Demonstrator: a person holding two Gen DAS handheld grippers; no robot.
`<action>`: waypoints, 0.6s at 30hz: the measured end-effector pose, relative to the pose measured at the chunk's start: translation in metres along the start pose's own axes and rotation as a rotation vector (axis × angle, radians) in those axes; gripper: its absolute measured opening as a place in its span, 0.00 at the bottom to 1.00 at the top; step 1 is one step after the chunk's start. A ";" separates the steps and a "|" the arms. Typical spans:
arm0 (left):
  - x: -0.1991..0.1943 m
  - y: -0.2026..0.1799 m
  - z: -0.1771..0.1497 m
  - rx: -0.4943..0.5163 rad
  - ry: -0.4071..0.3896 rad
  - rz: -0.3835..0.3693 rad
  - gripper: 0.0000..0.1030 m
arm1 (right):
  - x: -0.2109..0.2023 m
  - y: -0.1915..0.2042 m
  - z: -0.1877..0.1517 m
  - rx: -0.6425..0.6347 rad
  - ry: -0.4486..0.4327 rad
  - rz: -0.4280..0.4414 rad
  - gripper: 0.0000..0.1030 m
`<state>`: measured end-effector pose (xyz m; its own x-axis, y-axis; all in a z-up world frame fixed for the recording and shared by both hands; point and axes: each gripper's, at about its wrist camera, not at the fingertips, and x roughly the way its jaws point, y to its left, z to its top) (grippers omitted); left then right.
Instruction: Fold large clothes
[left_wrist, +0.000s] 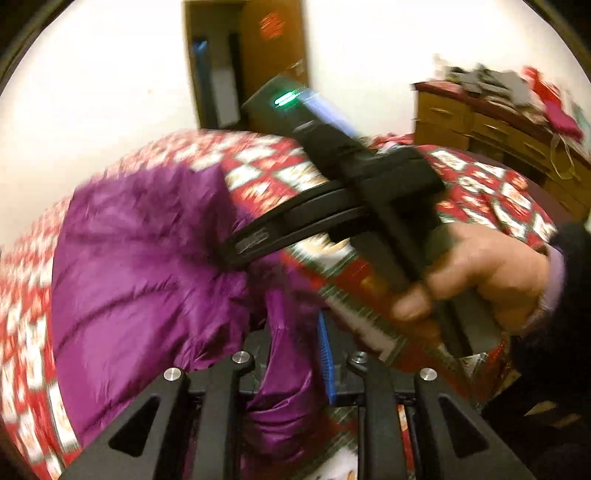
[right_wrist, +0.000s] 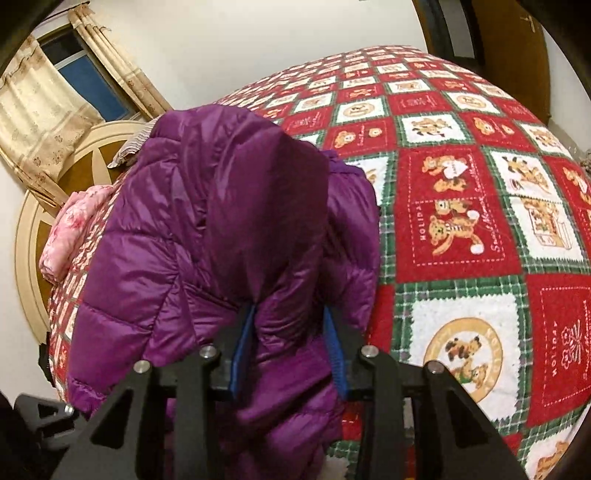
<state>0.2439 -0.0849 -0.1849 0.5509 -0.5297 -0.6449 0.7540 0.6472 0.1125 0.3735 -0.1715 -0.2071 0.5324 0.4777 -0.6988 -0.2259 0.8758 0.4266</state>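
While our right gripper (right_wrist: 291, 328) clamps the purple jacket (right_wrist: 221, 229), whose length runs far-left, our left gripper (left_wrist: 295, 354) stands narrow around a fold.

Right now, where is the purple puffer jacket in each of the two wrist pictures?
Left wrist view: the purple puffer jacket fills the left and lower centre, blurred, reaching down between that tool's fingers.
Right wrist view: the jacket fills the centre-left, its fabric pinched in the right tool.
Shared landmark: the red teddy-bear bedspread under the jacket.
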 end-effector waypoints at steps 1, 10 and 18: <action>0.003 -0.011 0.005 0.040 -0.018 0.018 0.21 | -0.002 -0.002 0.000 0.009 0.001 0.015 0.36; -0.002 0.012 0.005 -0.012 -0.059 0.021 0.24 | -0.008 -0.008 0.003 0.034 -0.026 0.057 0.36; 0.002 0.019 0.017 -0.065 -0.175 0.103 0.69 | -0.016 -0.008 0.005 0.054 -0.050 0.112 0.37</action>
<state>0.2656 -0.0830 -0.1708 0.6823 -0.5422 -0.4904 0.6686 0.7341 0.1186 0.3706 -0.1867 -0.1969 0.5464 0.5668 -0.6167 -0.2427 0.8118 0.5311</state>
